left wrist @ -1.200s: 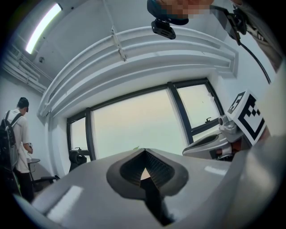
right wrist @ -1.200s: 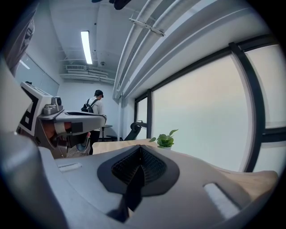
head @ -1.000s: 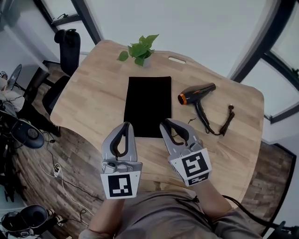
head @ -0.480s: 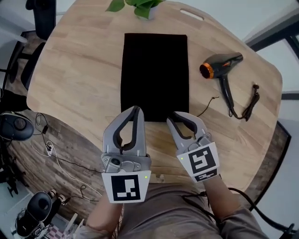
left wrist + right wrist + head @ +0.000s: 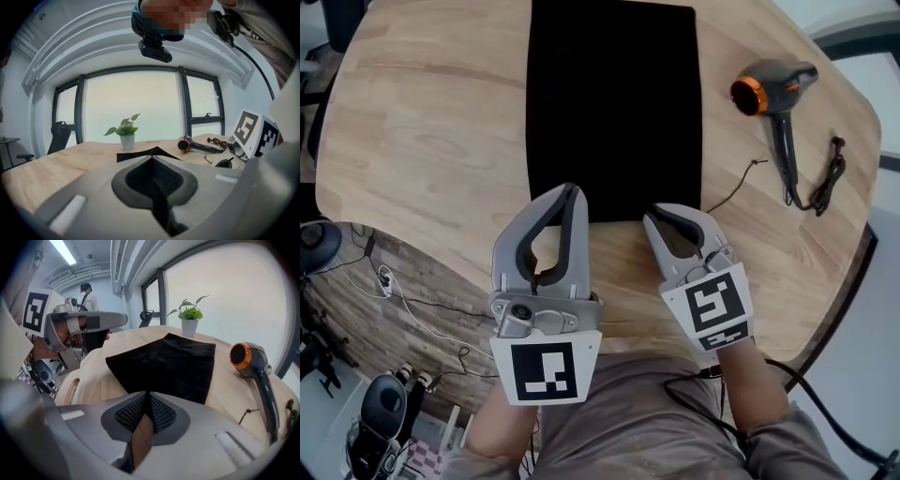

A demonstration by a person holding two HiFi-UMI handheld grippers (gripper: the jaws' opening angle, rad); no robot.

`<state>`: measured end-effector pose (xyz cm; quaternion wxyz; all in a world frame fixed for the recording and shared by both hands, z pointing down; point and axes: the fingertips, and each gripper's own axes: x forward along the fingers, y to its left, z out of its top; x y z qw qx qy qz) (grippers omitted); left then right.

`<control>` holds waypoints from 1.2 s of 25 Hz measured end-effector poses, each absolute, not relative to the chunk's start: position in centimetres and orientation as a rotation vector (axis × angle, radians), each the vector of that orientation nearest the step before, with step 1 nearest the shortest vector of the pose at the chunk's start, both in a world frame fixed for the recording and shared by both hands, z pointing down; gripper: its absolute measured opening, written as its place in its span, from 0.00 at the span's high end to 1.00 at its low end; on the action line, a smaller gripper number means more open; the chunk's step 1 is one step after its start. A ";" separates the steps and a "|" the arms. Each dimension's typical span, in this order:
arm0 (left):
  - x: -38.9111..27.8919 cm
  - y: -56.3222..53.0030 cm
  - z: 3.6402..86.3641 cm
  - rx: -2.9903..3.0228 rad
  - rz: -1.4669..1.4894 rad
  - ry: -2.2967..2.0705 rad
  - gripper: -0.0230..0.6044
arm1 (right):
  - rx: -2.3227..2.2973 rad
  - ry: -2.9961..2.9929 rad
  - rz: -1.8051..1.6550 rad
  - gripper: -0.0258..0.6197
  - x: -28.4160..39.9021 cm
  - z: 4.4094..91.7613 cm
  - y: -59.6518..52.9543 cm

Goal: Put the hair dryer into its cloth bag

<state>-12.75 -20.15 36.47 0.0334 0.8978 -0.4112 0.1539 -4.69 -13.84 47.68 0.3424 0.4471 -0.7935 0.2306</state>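
Hair dryer (image 5: 780,82): dark body, orange ring on the barrel end. It lies on its side on the table (image 5: 422,122), right of the cloth bag (image 5: 614,103) and well apart from it. Nothing is touching it. Its cable (image 5: 830,173) trails off the handle into a loose bundle further right of the bag.

Cloth bag: black, matte, lying flat as a rectangle mid-table. It looks empty, and I can't tell which end is the mouth.

Step, my read: bag prep, with the dryer not yet picked up. Both tools are at the bag's near edge.

- left hand-held gripper (image 5: 565,189): jaws pressed together, nothing between them. The tip is over the bag's near edge; contact unclear.
- right hand-held gripper (image 5: 654,214): jaws have just been closing. The tips now meet with nothing between them, just off the bag's near edge.

Next move likely needs:
- spreading the jaws first
- pinching one fabric layer at the hem
- lifting that layer to find or open the mouth, with the other tool pinning the bag

The thin cloth looks likely to slide on the wood.

Potted plant (image 5: 190,315) sits past the bag's far end, out of the way.
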 end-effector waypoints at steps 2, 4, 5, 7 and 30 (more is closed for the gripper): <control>-12.9 -20.2 36.8 2.757 0.478 -1.252 0.96 | 1.163 -2.069 0.603 0.91 -4.7 47.6 -14.0; -13.0 -20.3 37.0 2.758 0.480 -1.241 0.96 | 1.166 -2.072 0.614 0.91 -4.7 47.4 -14.1; -13.0 -20.4 37.0 2.761 0.480 -1.238 0.96 | 1.167 -2.072 0.612 0.91 -4.7 47.3 -14.2; -13.0 -20.7 36.7 2.769 0.482 -1.236 0.96 | 1.168 -2.075 0.600 0.91 -4.7 46.8 -14.3; -8.1 -19.8 30.3 2.992 0.624 -0.906 0.74 | 1.297 -2.289 0.372 0.91 -5.1 30.3 -21.7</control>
